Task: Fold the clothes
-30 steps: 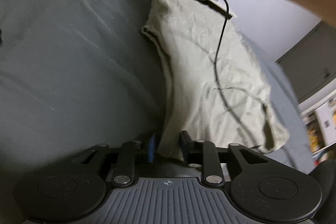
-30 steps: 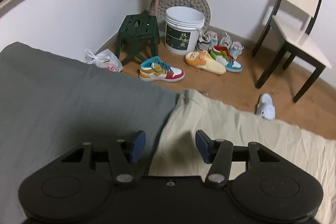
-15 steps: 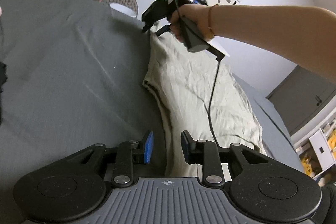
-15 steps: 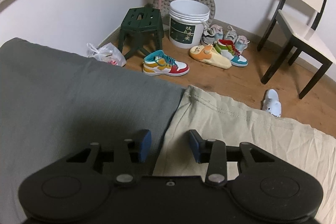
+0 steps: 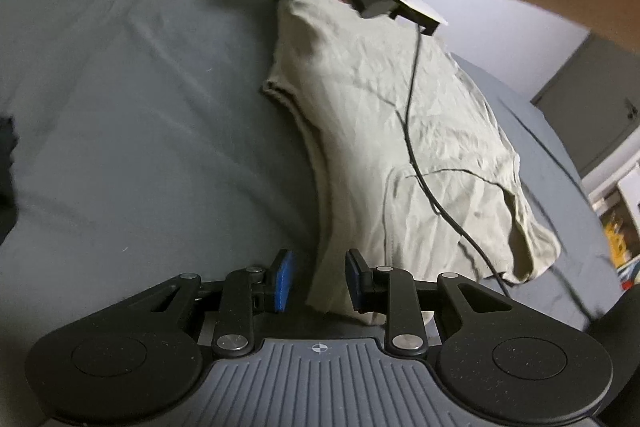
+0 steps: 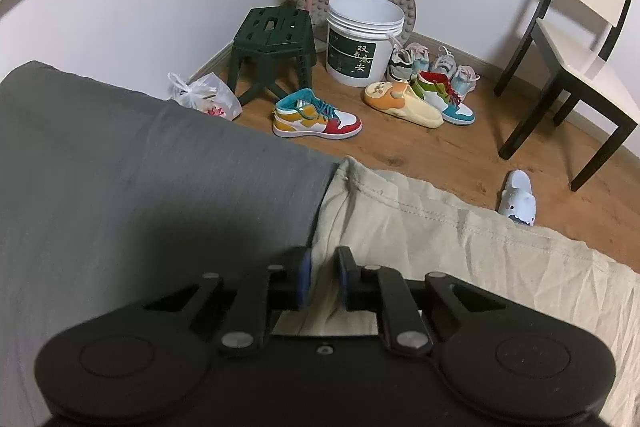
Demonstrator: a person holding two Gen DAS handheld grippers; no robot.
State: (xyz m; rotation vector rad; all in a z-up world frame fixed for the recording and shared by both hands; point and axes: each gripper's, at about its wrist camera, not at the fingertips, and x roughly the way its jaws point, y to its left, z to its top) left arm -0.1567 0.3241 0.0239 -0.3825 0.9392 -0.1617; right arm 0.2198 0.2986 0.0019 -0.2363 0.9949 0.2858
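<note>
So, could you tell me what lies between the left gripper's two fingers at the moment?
In the left wrist view, the near corner of the beige T-shirt lies between the open left gripper's fingers, with grey bedsheet beneath it.

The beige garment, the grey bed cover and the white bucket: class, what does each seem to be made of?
Beige garment: thin woven fabric, probably cotton or linen, matte, finely creased. Grey bed cover: soft matte cloth with shallow folds. White bucket: likely plastic, smooth, ribbed rim.

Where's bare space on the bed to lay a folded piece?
Open grey sheet left of the beige shirt, up to a dark item at the left edge. Right of the shirt only a narrow strip; cable trails over the shirt.
</note>
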